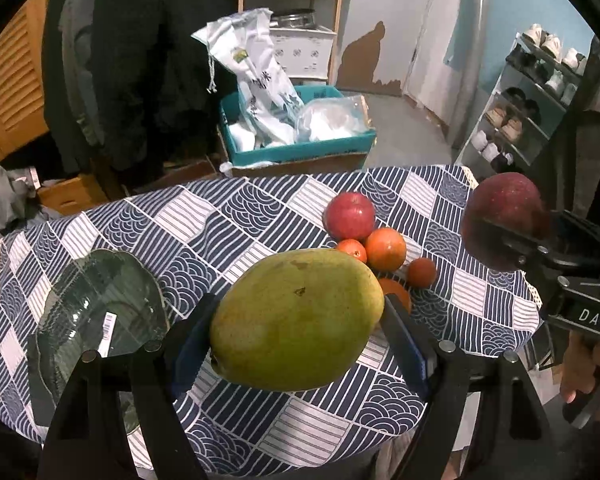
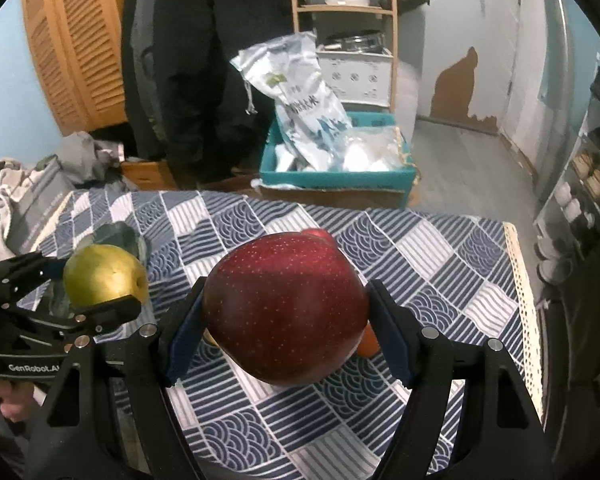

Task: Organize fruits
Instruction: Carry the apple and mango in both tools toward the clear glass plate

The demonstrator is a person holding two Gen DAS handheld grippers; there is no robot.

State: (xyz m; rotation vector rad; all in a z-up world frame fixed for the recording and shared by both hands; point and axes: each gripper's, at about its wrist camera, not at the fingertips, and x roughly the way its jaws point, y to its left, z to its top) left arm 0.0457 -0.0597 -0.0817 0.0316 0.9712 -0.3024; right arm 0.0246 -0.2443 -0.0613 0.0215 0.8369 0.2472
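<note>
1. We've got L gripper [image 1: 296,320] clamped on mango [image 1: 296,316], R gripper [image 2: 286,312] on apple [image 2: 284,308], both above table [image 1: 480,300]
2. Risk: round fruit slips from pads, drops on fruit pile [image 1: 376,240] or misses bowl [image 1: 96,320]

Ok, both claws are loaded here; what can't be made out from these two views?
- Left wrist view: the mango covers part of one orange behind it.
- Right wrist view: the dark red apple hides nearly the whole fruit pile; only slivers show.
- Right wrist view: the green glass plate sits mostly behind the mango and left claw.
- Plate's barcode label: too small to read.
</note>
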